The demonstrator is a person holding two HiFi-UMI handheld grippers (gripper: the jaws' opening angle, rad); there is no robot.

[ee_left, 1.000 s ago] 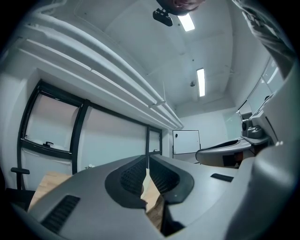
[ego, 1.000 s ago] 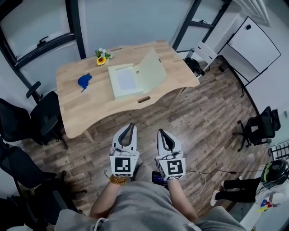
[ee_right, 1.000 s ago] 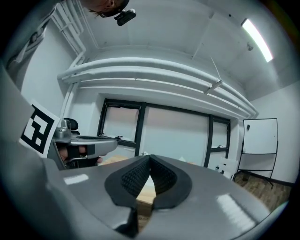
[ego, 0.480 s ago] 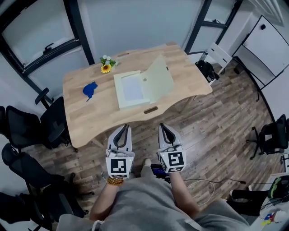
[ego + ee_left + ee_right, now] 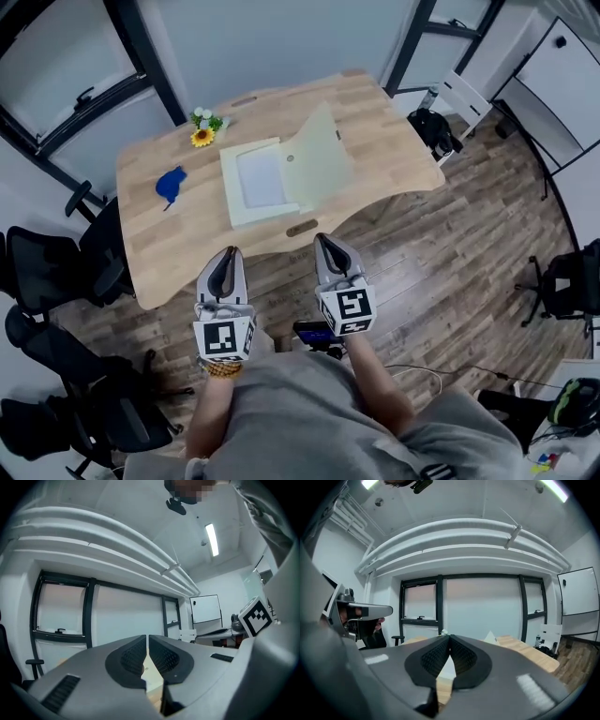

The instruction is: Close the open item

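1. Left claw (image 5: 228, 255): jaws closed together with nothing between them. It is held level, with its tip near the near edge of the bench (image 5: 155, 246).
2. Right claw (image 5: 325, 242): jaws pressed fully together, empty. It is beside the left claw and points toward the bench.
3. Box file (image 5: 255, 180): pale green, lying open at the middle of the bench with a white sheet showing in its base. It is well apart from both claws.
4. Lid (image 5: 321, 156): raised at a slant along the file's right side.
5. Blue object (image 5: 171, 185): on the bench left of the file and apart from it; kind unclear.
6. Flower sprig (image 5: 202, 132): yellow and white, near the bench's far edge, beyond the file's left corner.
7. Office chairs (image 5: 52, 272): black, standing left of the bench.
8. Floor (image 5: 450, 244): wood plank.
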